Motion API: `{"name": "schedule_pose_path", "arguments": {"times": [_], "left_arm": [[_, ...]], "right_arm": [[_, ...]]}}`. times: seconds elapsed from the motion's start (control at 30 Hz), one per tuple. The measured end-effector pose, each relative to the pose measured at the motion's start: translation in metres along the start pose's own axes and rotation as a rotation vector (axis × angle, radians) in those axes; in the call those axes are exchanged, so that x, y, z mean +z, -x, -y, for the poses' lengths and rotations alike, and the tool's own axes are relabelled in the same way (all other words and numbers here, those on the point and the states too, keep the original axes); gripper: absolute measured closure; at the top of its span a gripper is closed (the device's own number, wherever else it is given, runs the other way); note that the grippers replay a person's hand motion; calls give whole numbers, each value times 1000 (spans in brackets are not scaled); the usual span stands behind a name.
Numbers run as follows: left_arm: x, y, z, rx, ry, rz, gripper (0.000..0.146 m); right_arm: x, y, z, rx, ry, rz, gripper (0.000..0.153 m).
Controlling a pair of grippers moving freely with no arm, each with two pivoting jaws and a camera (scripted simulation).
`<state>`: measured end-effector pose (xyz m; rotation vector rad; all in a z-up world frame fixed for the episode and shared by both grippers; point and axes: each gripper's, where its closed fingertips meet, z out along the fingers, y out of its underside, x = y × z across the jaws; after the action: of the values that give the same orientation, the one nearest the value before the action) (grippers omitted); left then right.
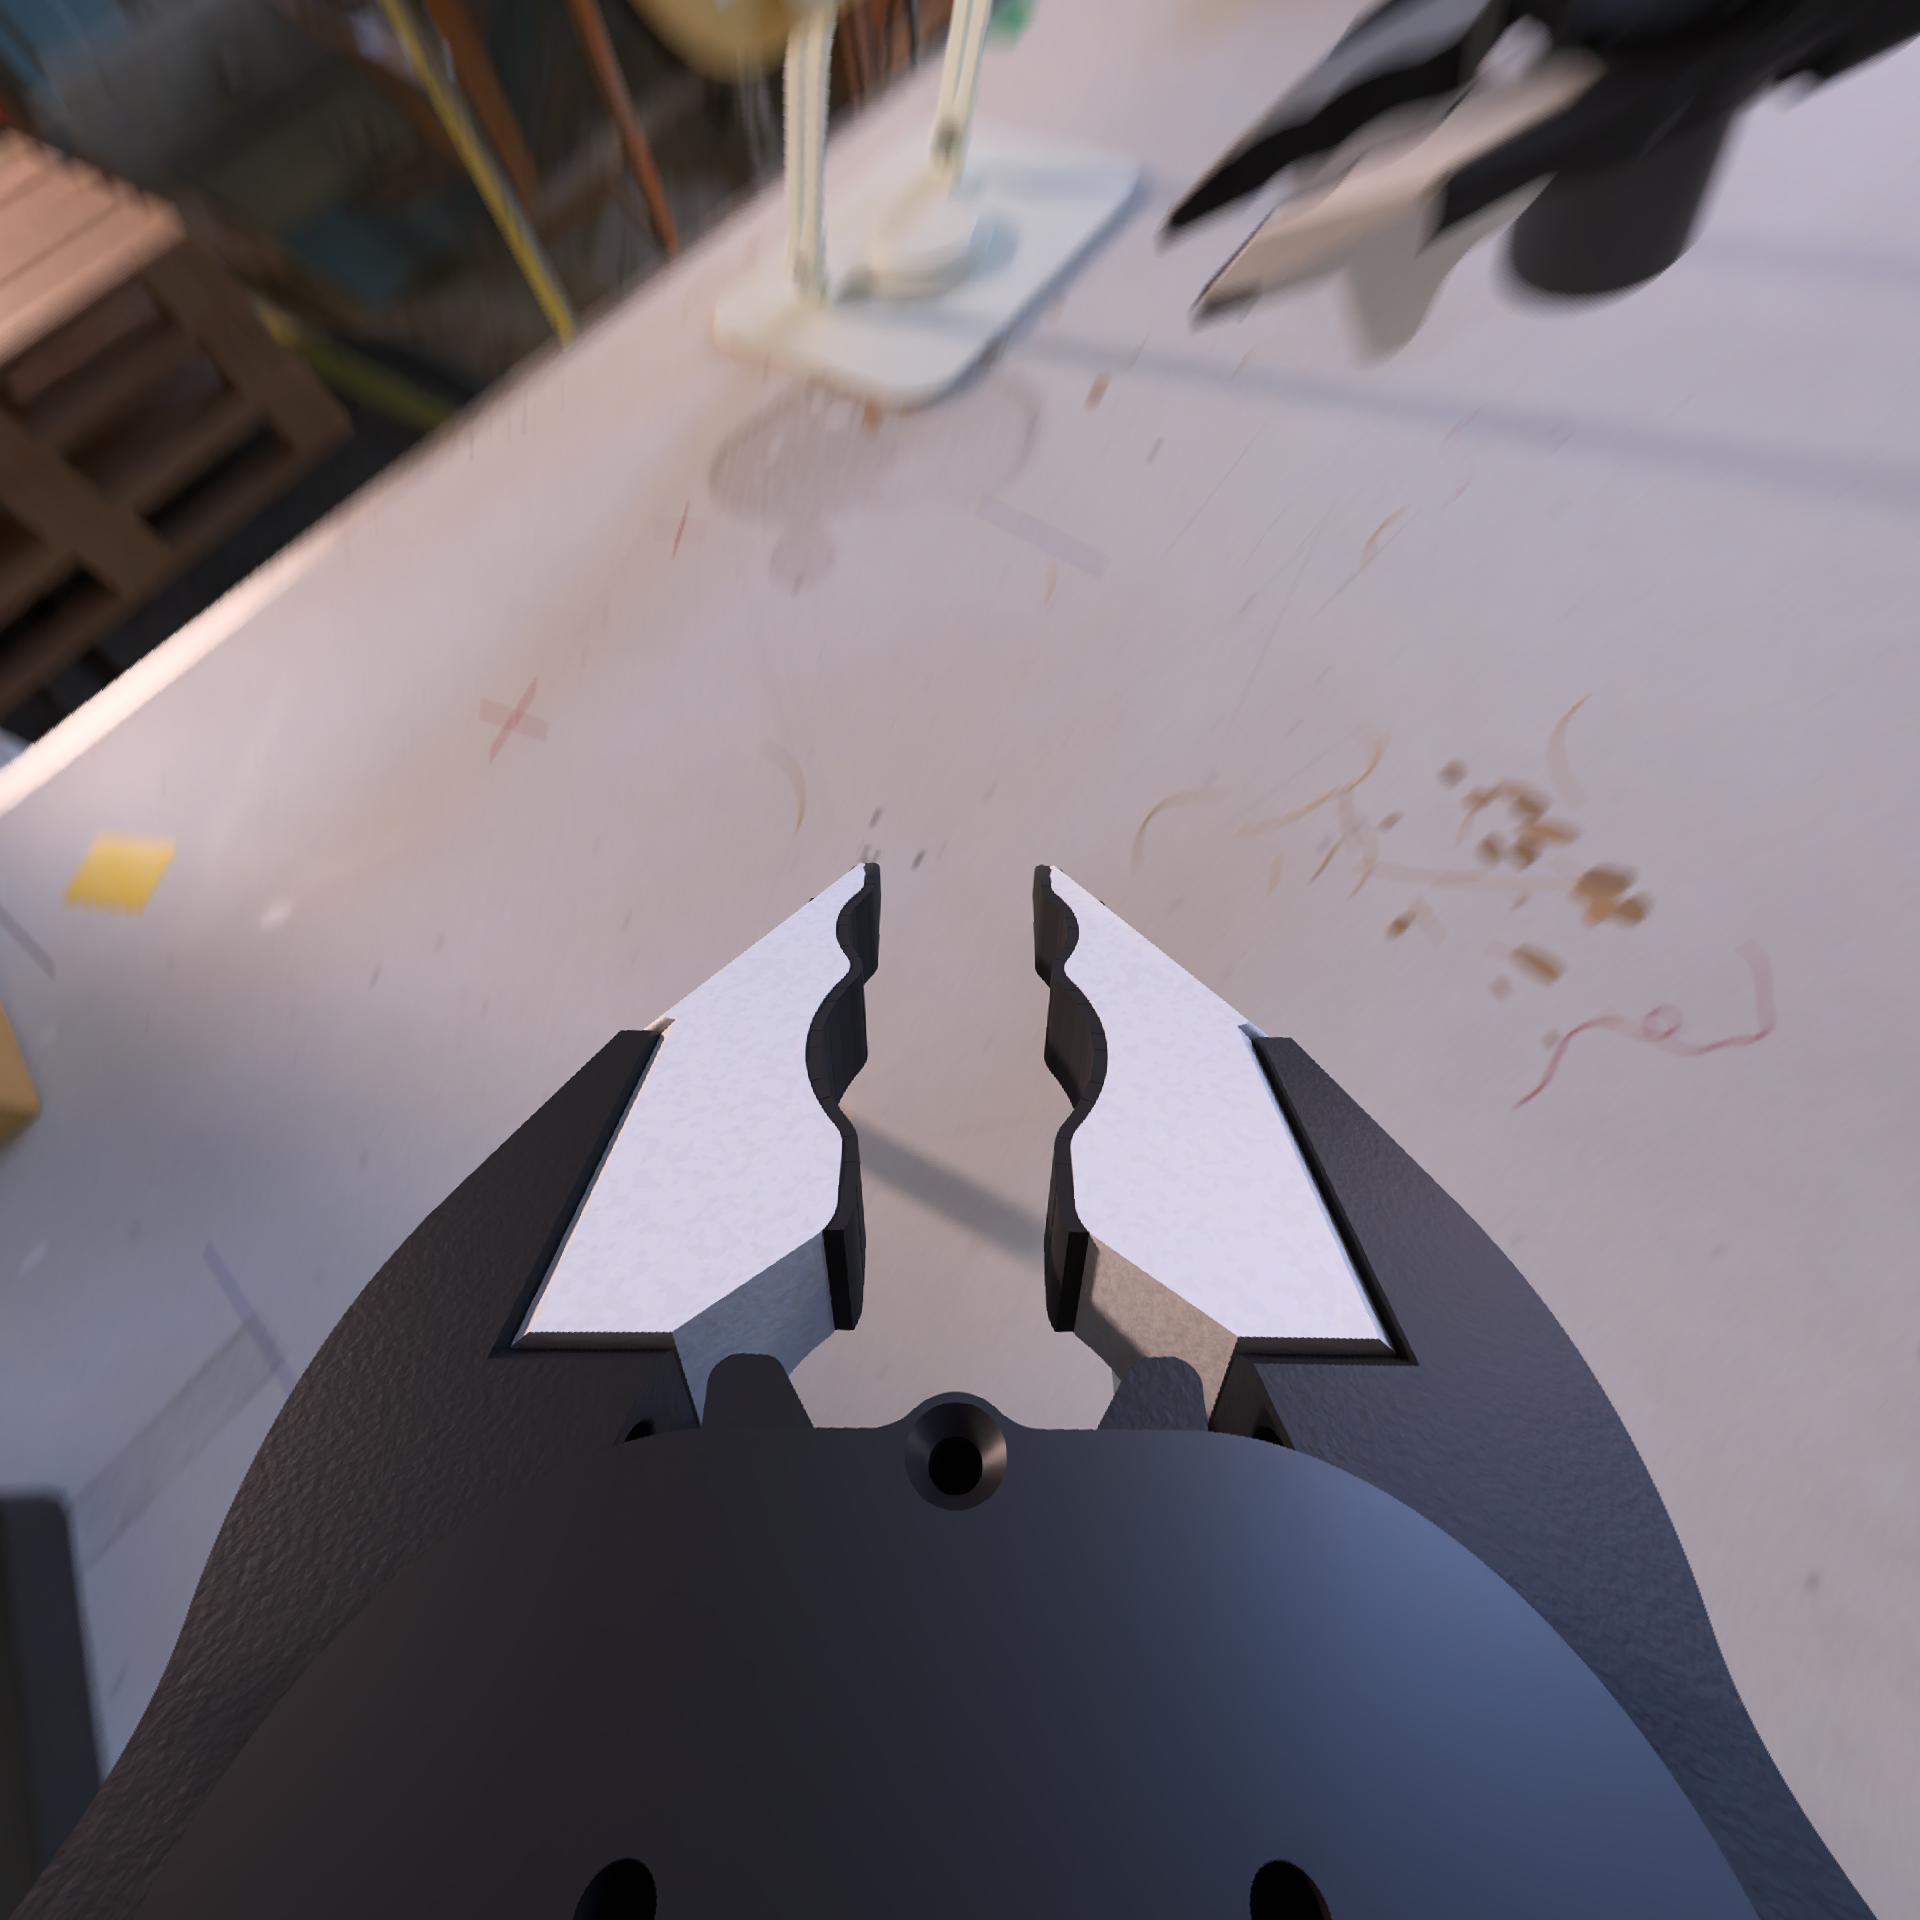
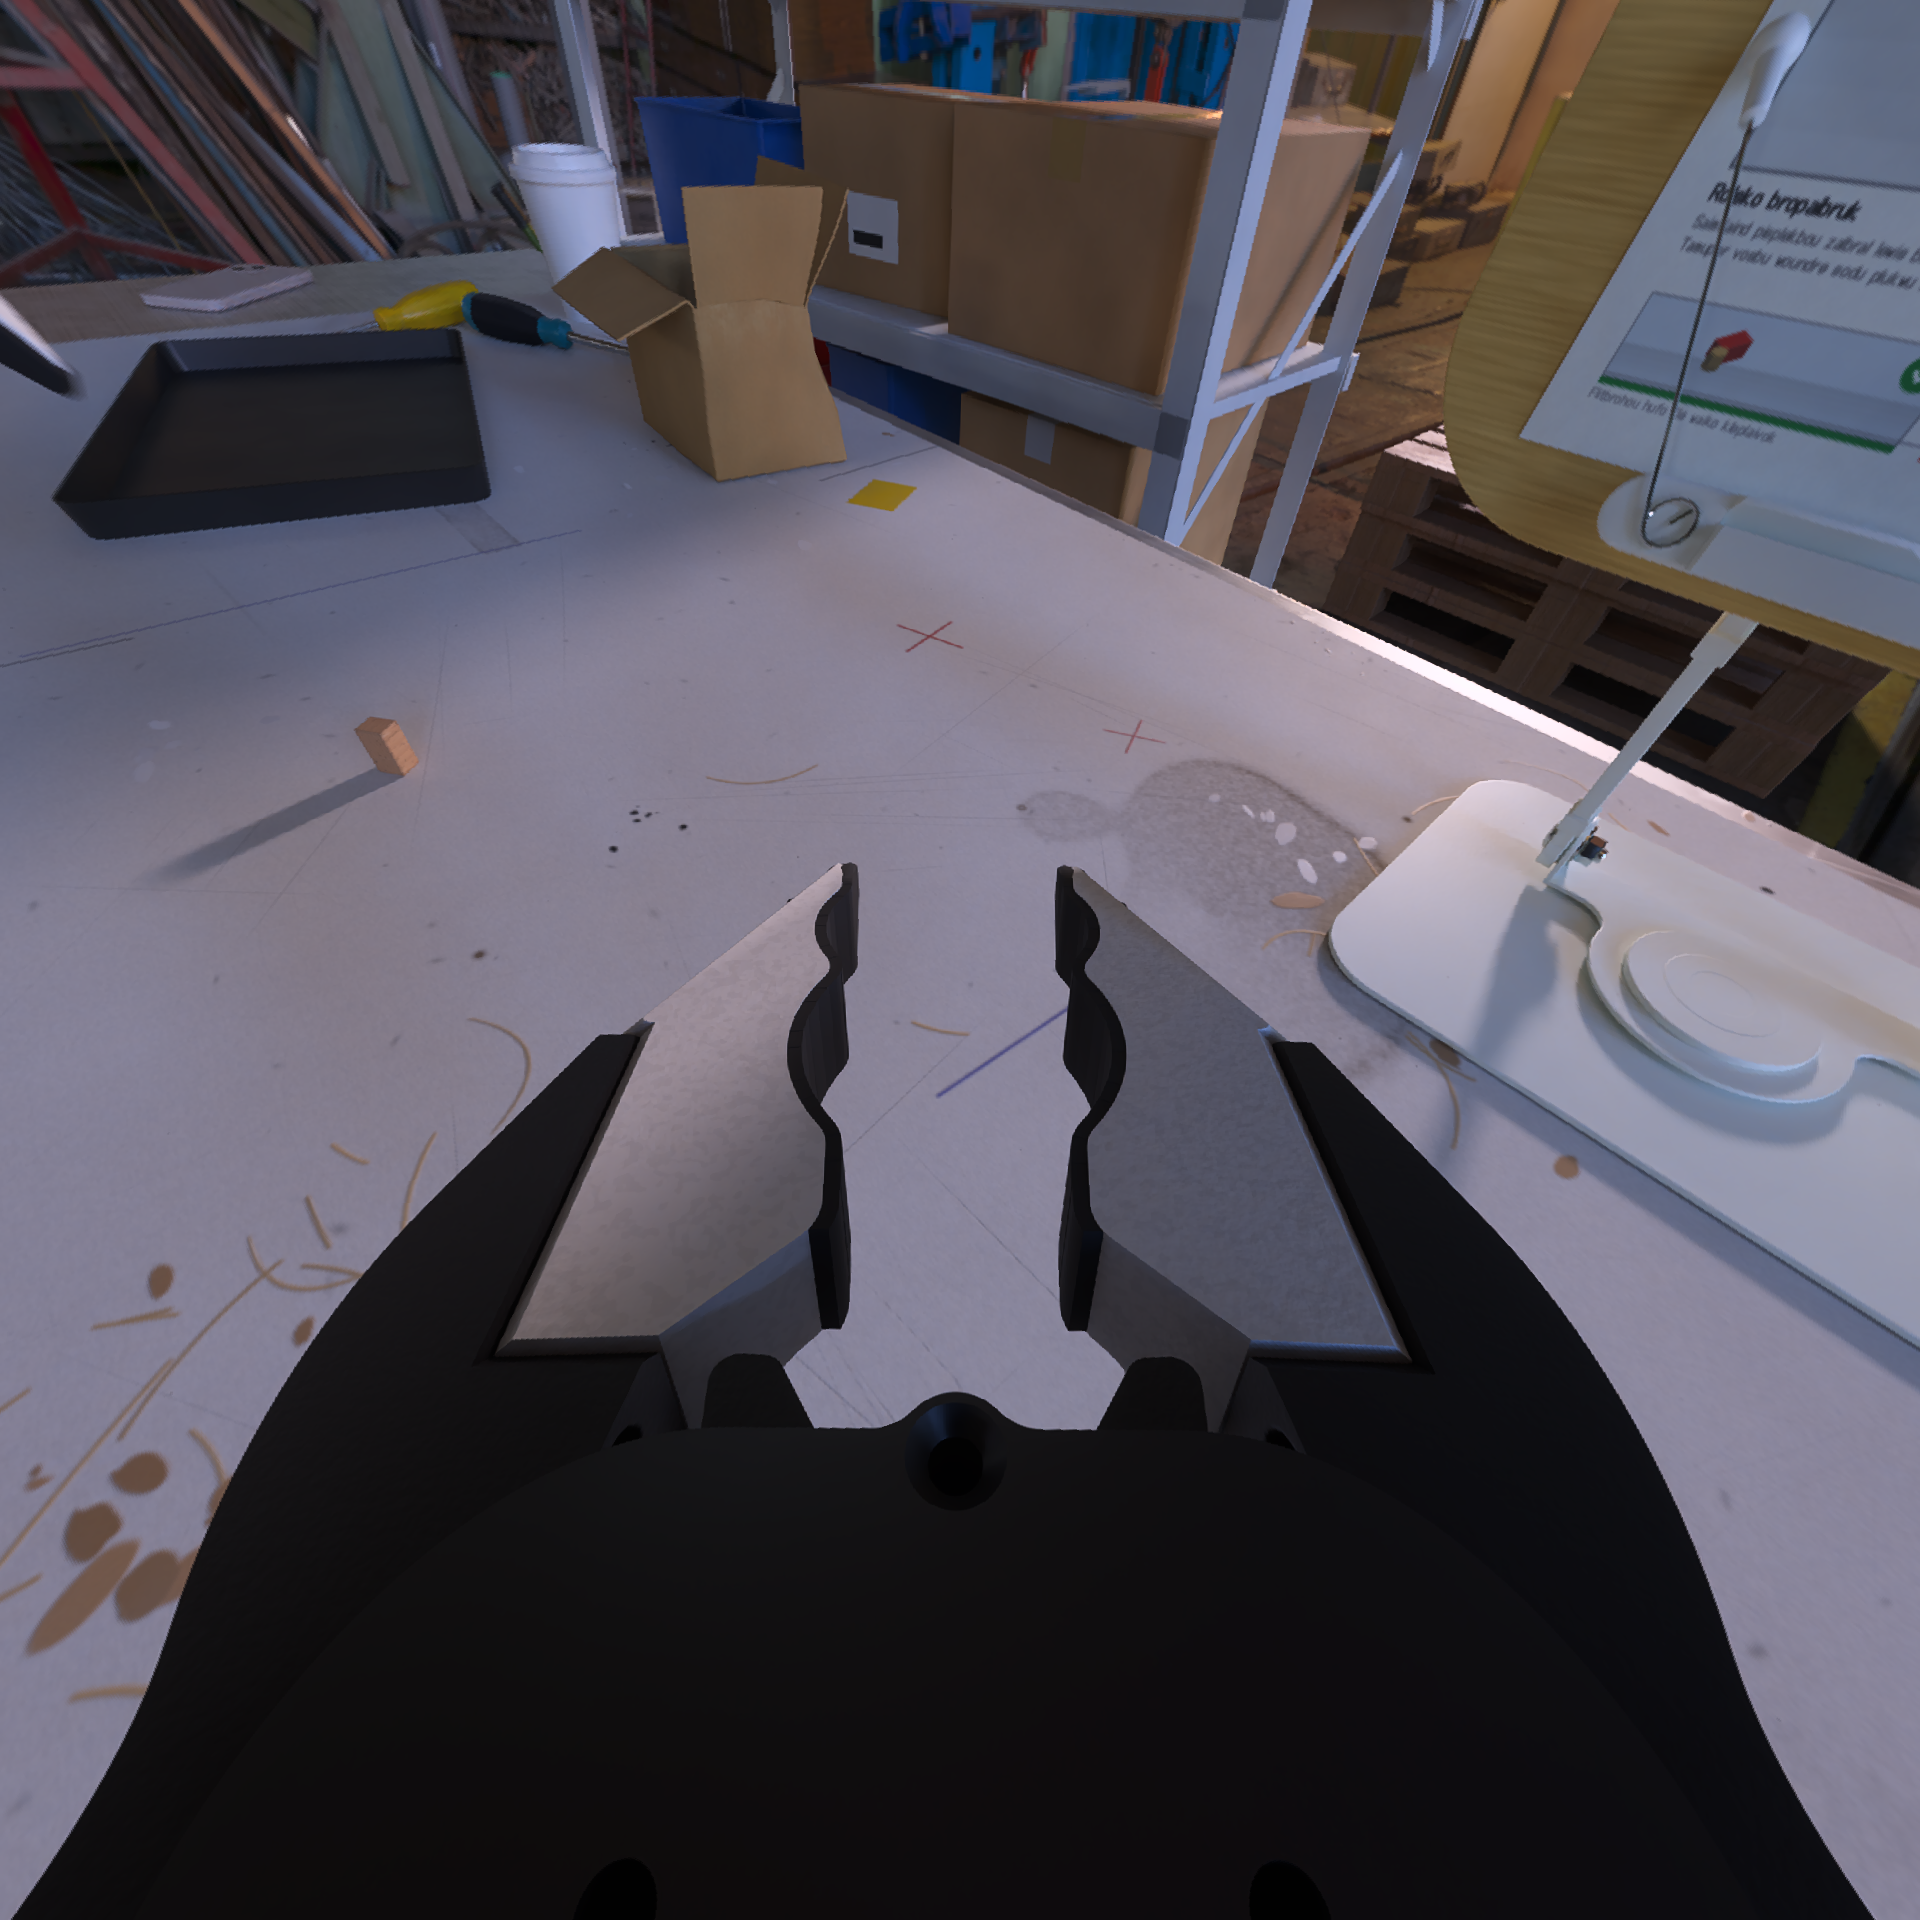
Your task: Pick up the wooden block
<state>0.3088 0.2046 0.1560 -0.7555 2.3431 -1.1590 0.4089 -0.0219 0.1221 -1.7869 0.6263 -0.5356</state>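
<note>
Wooden block point(image 2: 388, 746): I count one, small and tan, lying on the white tabletop point(image 2: 644, 935), ahead and well left of my right tool, apart from everything else.
Right tool point(image 2: 956, 883): jaws parted by a moderate gap, gripping nothing; I see only bare tabletop between the fingers.
Left tool point(image 1: 956, 883): jaws likewise parted, nothing between them, touching nothing; its view is blurred and the block does not show there.
Black tray point(image 2: 275, 436): one, at the far left of the tabletop.
Cardboard box point(image 2: 727, 343): one open box on the tabletop, right of the tray.
Screwdriver point(image 2: 473, 309): one, yellow and black, behind the tray.
White cup point(image 2: 566, 203): one, lidded, at the far edge.
White stand base point(image 2: 1621, 1039): one, right of my right tool, with wood shavings point(image 2: 114, 1548) scattered nearby.
</note>
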Motion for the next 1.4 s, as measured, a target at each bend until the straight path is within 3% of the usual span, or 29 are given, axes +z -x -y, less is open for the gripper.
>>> {"name": "schedule_pose_path", "arguments": {"times": [0.13,0.27,0.33,0.43,0.53,0.7,0.8,0.9,1.03,1.13,1.27,1.4], "left_arm": [[25,34,-63,-74,284,-55,116],[55,46,-134,-49,646,-78,119],[65,44,-133,-84,604,-117,135],[66,50,-129,-25,643,-78,136],[63,66,-99,-38,516,-1,136],[32,92,-8,-68,87,204,136],[19,57,54,-124,-252,84,136],[31,2,89,-142,-435,-101,136],[63,-57,114,-170,-564,-291,136],[73,-74,134,-179,-654,-300,136],[86,-86,147,-61,-600,-249,136],[85,-102,142,-31,-537,-252,136]], "right_arm": [[-1,2,2,-5,-13,5,115],[-2,-1,2,4,-14,4,115],[-2,-2,2,9,-16,6,115],[-2,-1,1,13,-8,16,115],[0,6,0,11,-3,49,115],[2,21,1,-2,-13,105,115],[0,34,7,25,-46,191,115],[-8,51,21,77,-130,314,114],[-30,65,47,162,-274,480,114],[-42,65,57,201,-329,538,114],[-46,55,60,219,-348,512,116],[-34,53,46,221,-266,481,119]]}}
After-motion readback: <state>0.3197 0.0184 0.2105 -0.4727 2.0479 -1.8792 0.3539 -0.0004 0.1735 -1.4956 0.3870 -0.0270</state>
